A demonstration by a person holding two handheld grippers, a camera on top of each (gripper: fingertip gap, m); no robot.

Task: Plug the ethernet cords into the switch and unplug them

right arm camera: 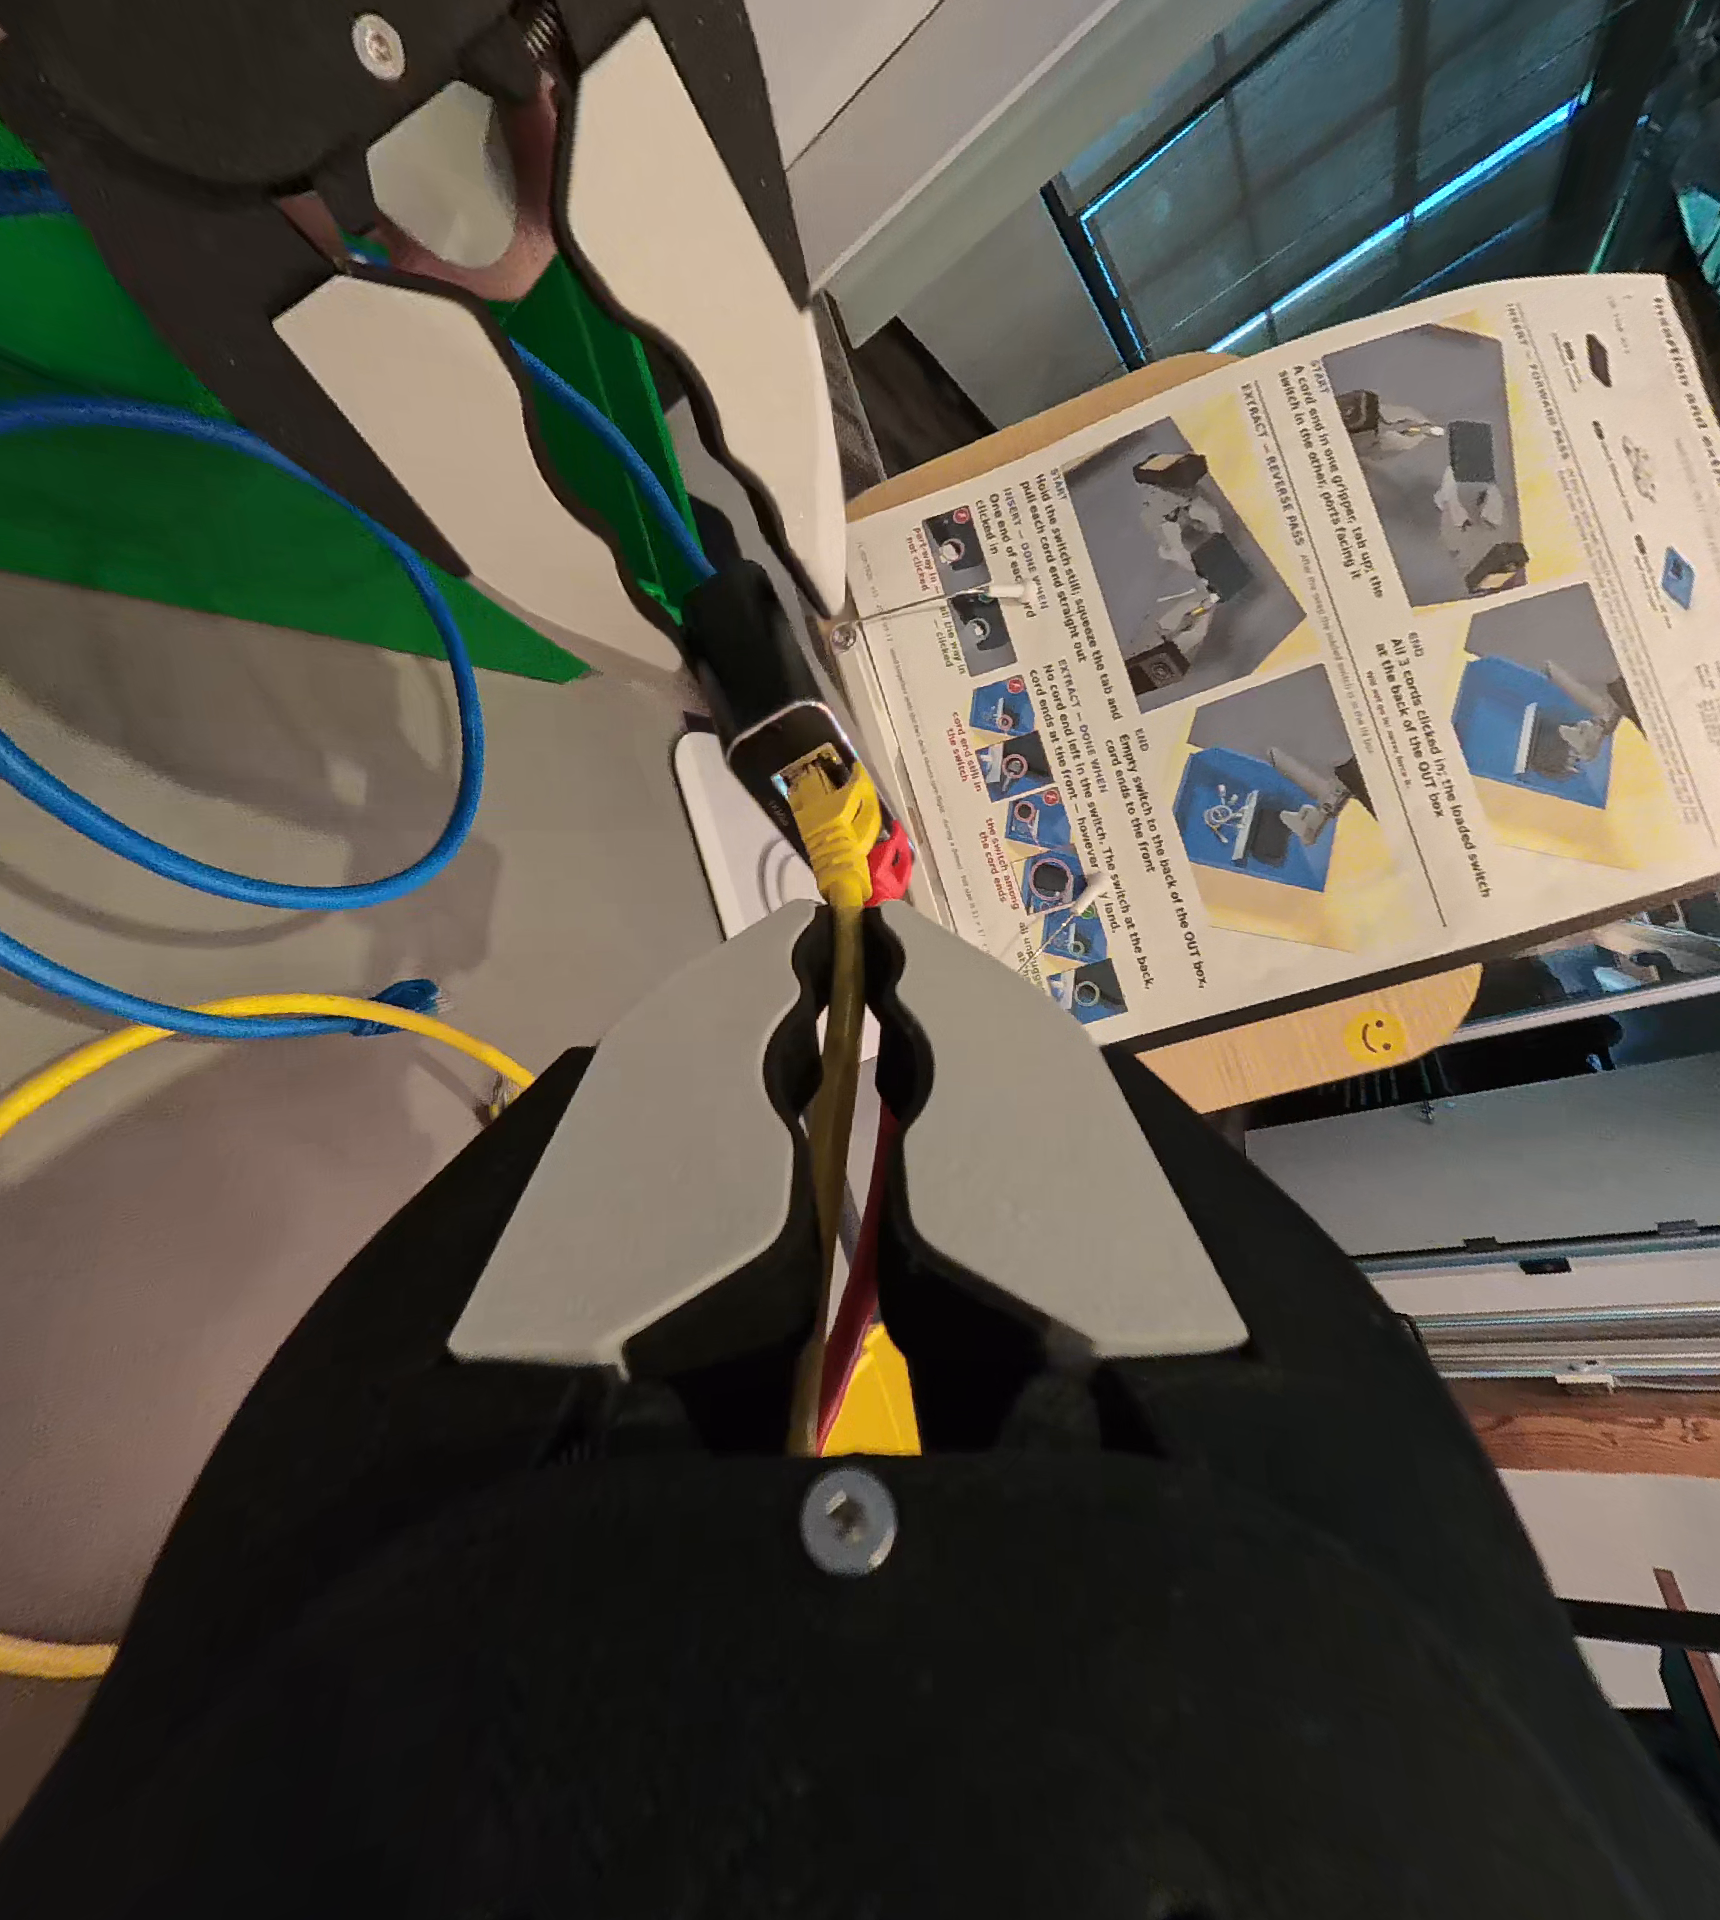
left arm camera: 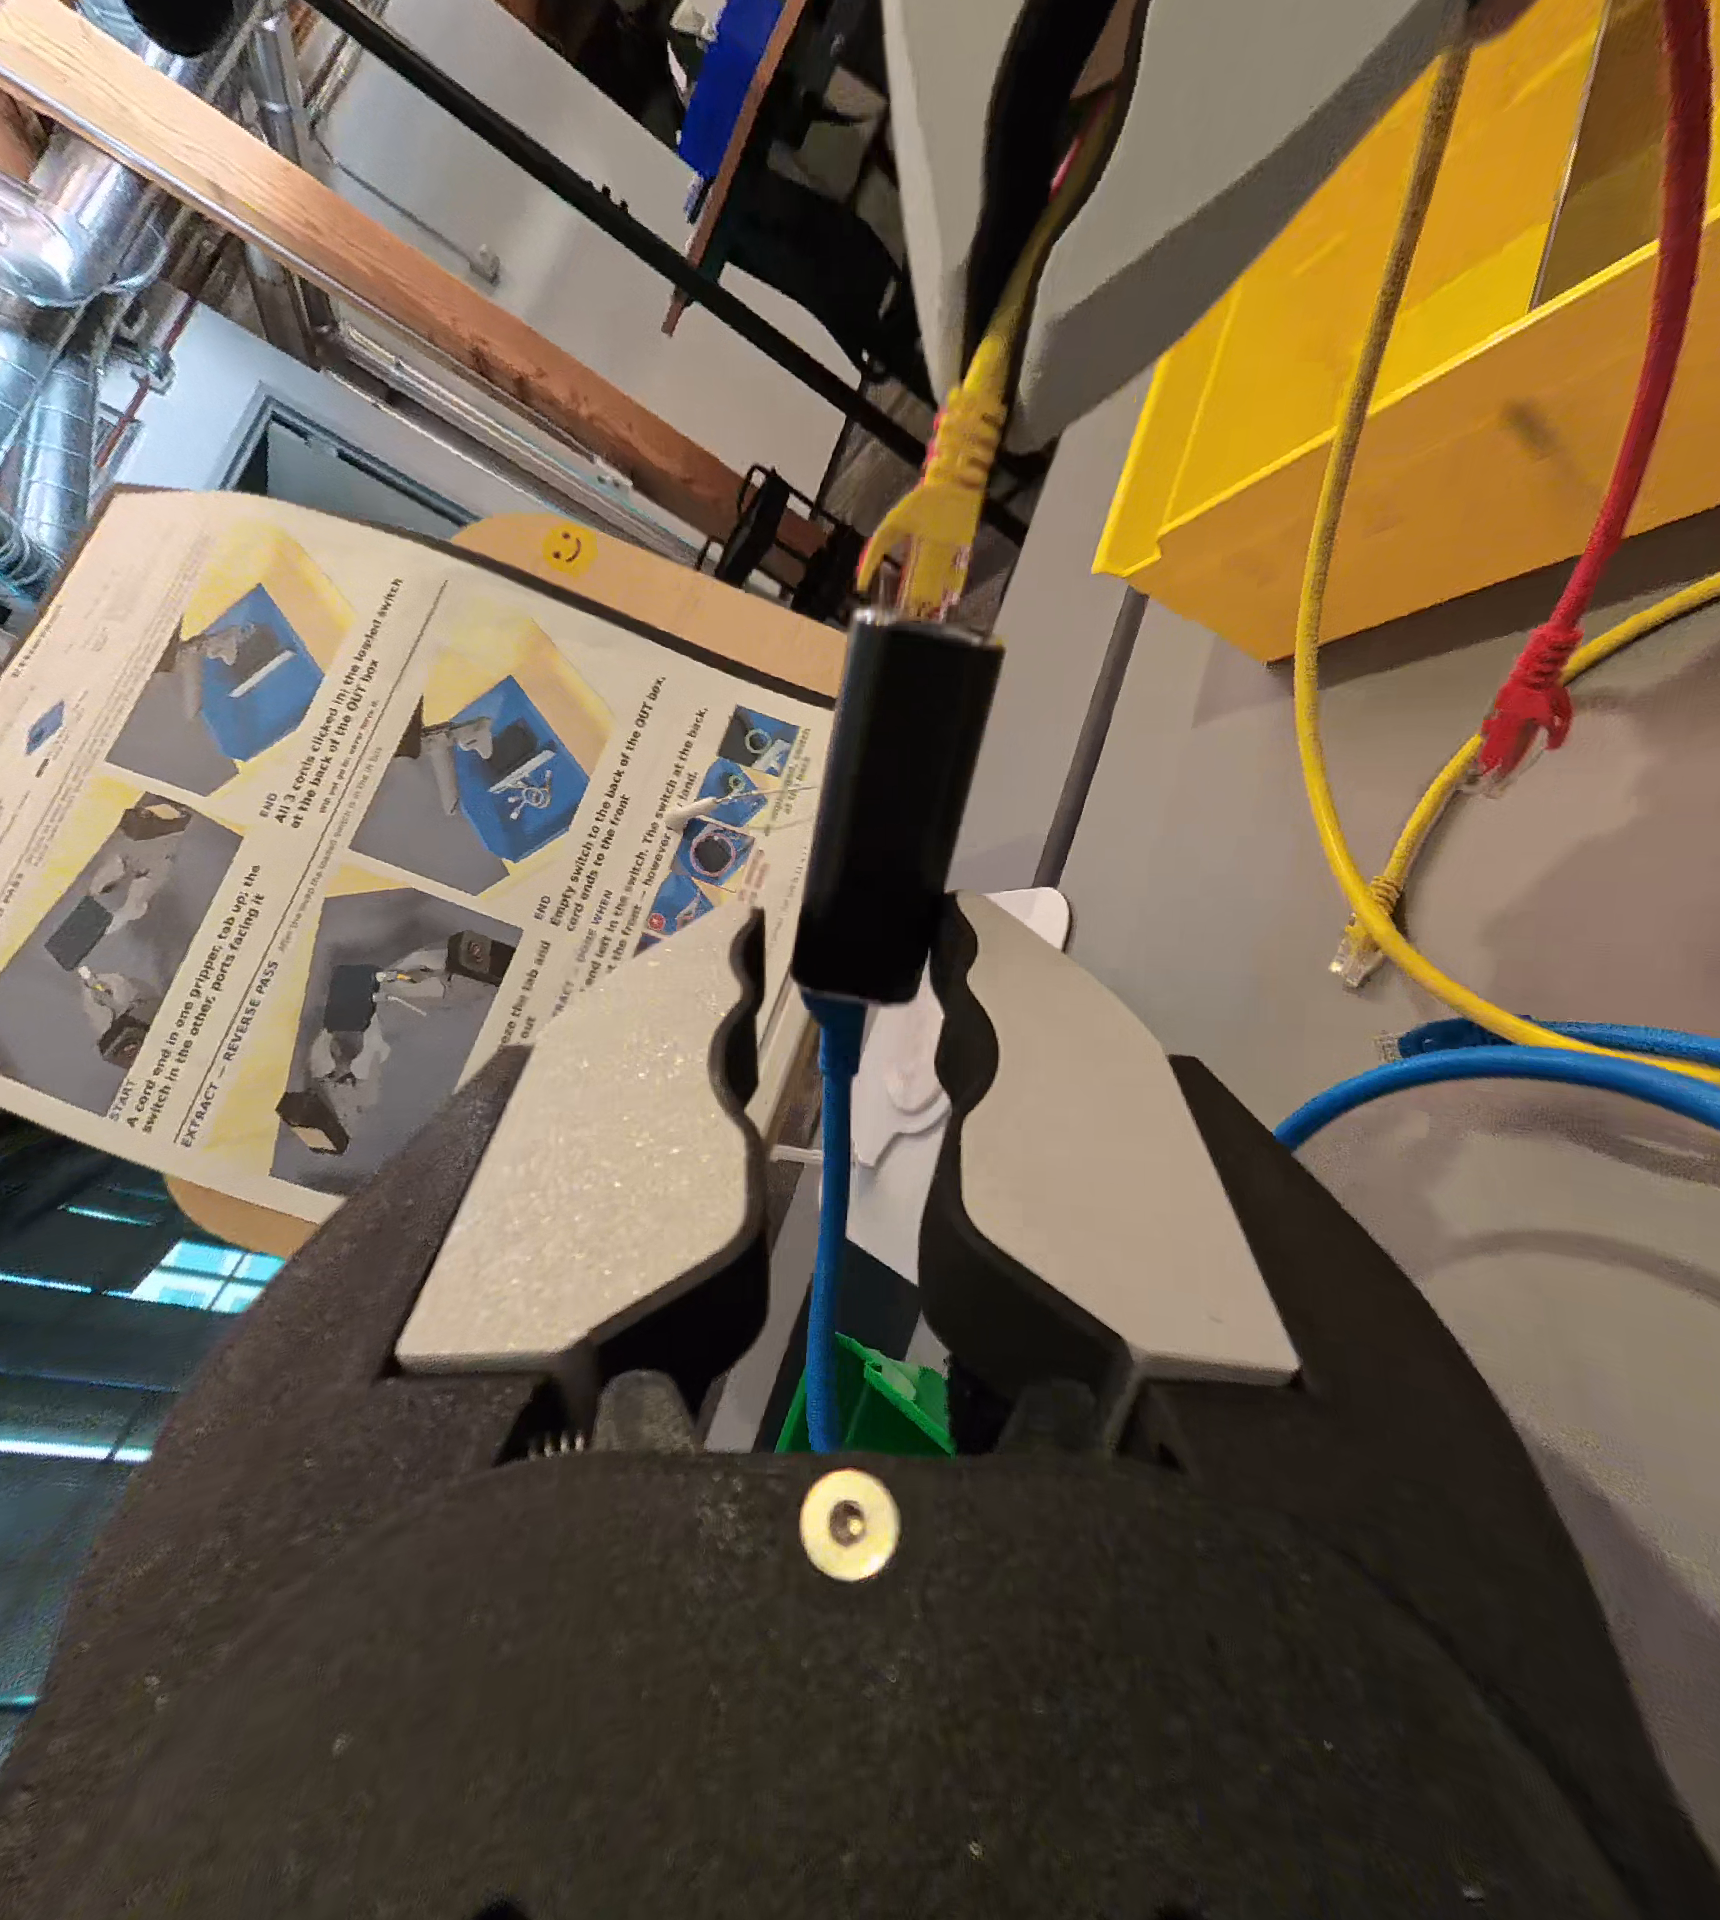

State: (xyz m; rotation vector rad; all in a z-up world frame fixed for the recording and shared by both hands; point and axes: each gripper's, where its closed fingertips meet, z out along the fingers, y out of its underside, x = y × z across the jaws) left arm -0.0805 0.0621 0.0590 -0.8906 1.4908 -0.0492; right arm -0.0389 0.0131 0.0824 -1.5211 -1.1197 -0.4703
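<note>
Switch [left arm camera: 892, 800], a slim black block, hangs in the air above the grey desk [left arm camera: 1458, 1351], its lower end between the left claw [left arm camera: 851, 956] fingers. One pad touches it, but a gap shows at the other, so the left claw reads as partly open, not clamped. A blue cord [left arm camera: 828, 1195] leaves its near end. The right claw [right arm camera: 840, 925] is almost closed, pinching the yellow cord [right arm camera: 835, 1039] just behind its yellow plug [right arm camera: 830, 821], which sits at the switch's far port. Gripping that close probably keeps the plug stiff and aligned. A red cord [left arm camera: 1656, 416] dangles beside it. Farther off, a yellow bin [left arm camera: 1458, 364] and an instruction sheet [left arm camera: 316, 779] stand at the desk's back edge.
</note>
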